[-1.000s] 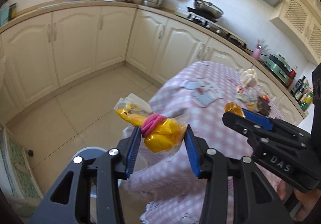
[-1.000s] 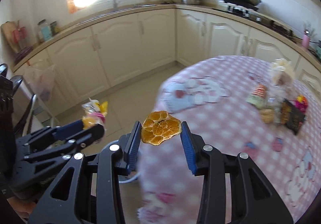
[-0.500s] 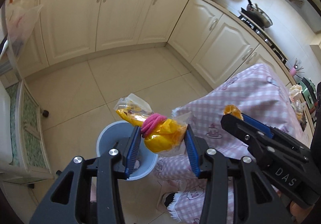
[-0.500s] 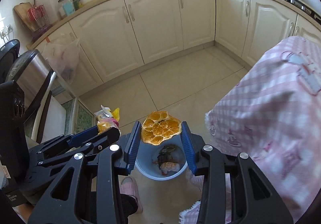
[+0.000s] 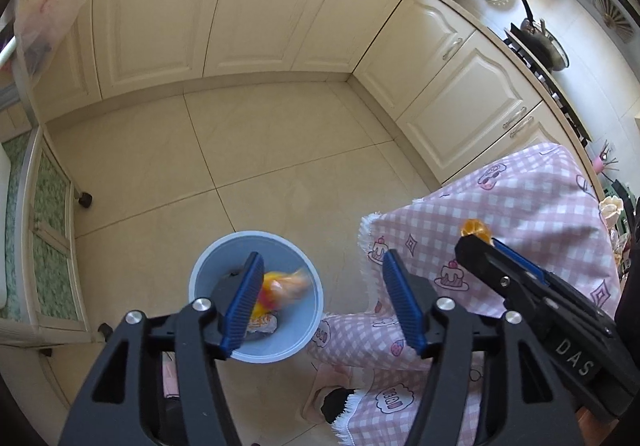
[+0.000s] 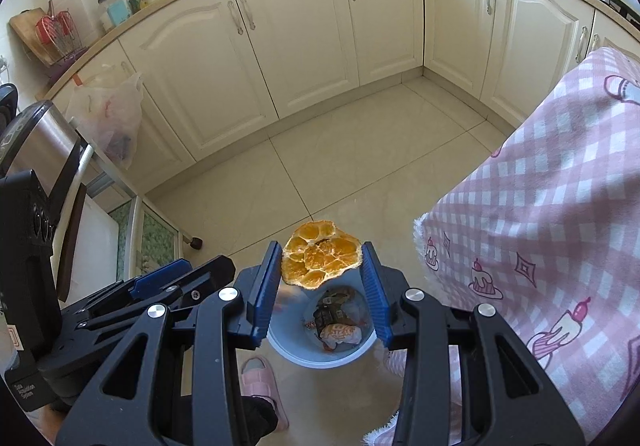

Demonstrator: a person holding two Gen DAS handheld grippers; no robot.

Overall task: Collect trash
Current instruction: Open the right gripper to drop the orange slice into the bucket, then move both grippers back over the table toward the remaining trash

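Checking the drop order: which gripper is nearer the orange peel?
Right. The right gripper grips the orange peel between its pads over the blue bin. The left gripper, jaws opening with nothing between them, hangs beside it, apart from the peel.

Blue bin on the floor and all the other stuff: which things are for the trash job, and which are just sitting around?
For the job:
- blue bin
- orange peel, pinched in the right gripper
- yellow wrapper, falling blurred into the bin from the opening left gripper

Just lying about:
- pink checked tablecloth
- pink slipper
- plastic bag hanging by the cabinets
- pan on the stove
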